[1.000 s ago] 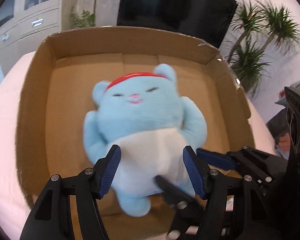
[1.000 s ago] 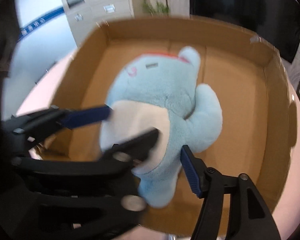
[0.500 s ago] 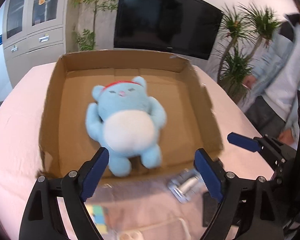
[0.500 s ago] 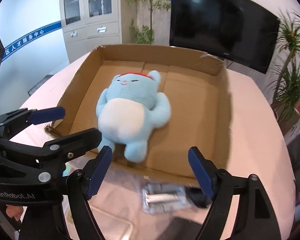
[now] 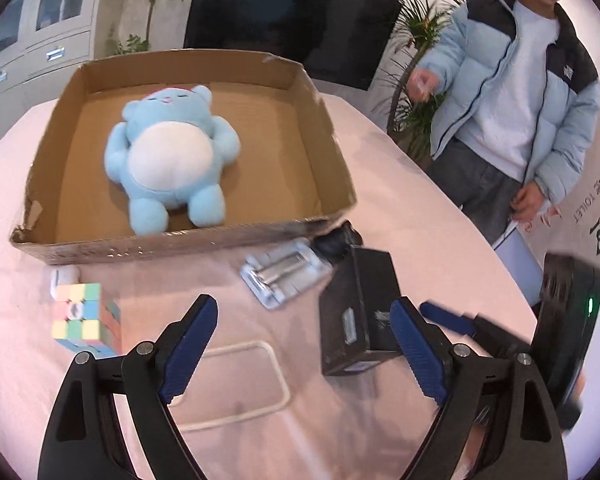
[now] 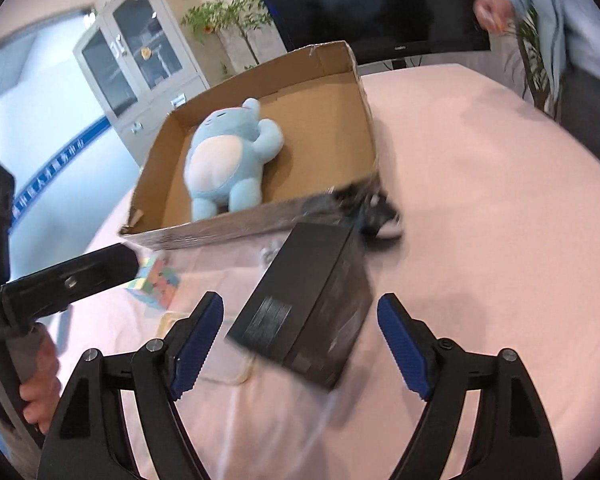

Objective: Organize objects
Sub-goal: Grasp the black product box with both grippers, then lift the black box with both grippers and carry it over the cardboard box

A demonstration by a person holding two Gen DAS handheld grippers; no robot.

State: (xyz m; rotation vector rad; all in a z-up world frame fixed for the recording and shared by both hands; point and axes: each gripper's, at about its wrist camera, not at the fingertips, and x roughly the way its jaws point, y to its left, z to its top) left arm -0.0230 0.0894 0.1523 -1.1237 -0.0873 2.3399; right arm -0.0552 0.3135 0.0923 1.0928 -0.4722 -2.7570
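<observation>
Both grippers are wide apart and hold nothing. The left gripper (image 5: pixel 304 344) hangs over the pink counter (image 5: pixel 400 184). The right gripper (image 6: pixel 300 336) hangs over a black box (image 6: pixel 308 308). Past them lie a cube (image 5: pixel 85 318) and a clear pack (image 5: pixel 286 276). Farther back, the blue bear (image 5: pixel 172 160) lies on its back inside the carton (image 5: pixel 180 240).

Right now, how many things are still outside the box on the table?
6 that I can see: puzzle cube, white case, battery pack, black box, clear case, dark thing at the cardboard box corner. More may hide.
</observation>
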